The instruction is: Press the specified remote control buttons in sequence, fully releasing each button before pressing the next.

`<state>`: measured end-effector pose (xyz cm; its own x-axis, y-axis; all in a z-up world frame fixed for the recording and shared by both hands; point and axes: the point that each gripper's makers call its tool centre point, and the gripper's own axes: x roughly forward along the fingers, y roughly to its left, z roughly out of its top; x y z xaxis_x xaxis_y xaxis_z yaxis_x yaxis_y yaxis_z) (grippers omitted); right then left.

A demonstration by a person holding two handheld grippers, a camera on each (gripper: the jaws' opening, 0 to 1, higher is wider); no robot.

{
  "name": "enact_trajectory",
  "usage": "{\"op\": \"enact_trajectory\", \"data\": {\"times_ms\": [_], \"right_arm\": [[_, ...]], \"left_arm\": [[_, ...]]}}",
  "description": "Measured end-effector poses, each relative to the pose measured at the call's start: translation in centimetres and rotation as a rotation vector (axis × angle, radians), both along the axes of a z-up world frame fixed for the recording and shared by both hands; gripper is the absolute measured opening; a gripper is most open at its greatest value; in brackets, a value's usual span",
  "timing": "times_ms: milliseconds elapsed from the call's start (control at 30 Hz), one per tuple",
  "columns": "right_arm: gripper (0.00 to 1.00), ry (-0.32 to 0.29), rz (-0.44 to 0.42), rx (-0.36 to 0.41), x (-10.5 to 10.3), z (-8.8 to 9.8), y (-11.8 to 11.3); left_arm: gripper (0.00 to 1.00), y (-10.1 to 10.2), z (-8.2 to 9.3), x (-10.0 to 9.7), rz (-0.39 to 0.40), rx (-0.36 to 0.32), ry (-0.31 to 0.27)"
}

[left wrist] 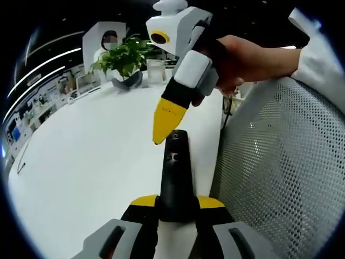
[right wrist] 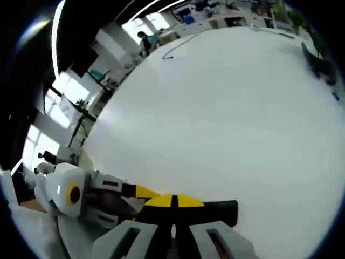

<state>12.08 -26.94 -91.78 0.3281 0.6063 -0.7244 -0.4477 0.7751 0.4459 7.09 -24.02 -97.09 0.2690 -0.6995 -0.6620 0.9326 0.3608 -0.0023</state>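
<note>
Remote: matt black plastic. Table: smooth white, faint sheen. Chair back: perforated mesh (grey).

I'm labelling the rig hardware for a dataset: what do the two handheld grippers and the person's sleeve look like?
The right gripper has a white body, a black mid-section and yellow tapered jaw tips. The left gripper has grey jaw arms with black sections and yellow tips. The hand on the right gripper comes out of a white sleeve. No cables can be made out.

surface: white table | on it: potted plant, clear cup, thin cable
</note>
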Motion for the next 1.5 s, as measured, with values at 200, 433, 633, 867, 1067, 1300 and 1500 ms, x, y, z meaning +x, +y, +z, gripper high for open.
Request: {"op": "enact_trajectory", "data": {"times_ms": [200, 433, 633, 867, 1067, 1300, 1500], "right_arm": [[0.00, -0.167, -0.066, -0.005, 1.5, 2.3, -1.2], [0.00, -0.292, -0.161, -0.009, 2.5, 4.7, -3.0], [0.00, -0.403, -0.170, -0.054, 2.6, 6.3, -3.7], [0.00, -0.438, -0.152, -0.076, 1.2, 7.3, -3.9], [0.06, -0.450, -0.154, -0.071, -0.2, 7.4, -4.4], [0.28, -0.542, -0.226, -0.001, 0.3, 8.4, -5.2], [0.46, -0.605, -0.284, -0.028, 1.2, 9.0, -6.6]], "left_arm": [[0.25, 0.0, 0.0, 0.0, -0.002, 0.003, 0.000], [0.25, 0.0, 0.0, 0.0, 0.006, 0.005, 0.001], [0.25, 0.0, 0.0, 0.0, 0.014, 0.003, 0.000], [0.25, 0.0, 0.0, 0.0, 0.015, 0.010, -0.008], [0.25, 0.0, 0.0, 0.0, 0.016, 0.008, -0.003], [0.25, 0.0, 0.0, 0.1, 0.012, 0.008, -0.001], [0.25, 0.0, 0.0, 0.1, 0.009, 0.009, 0.002]]}}
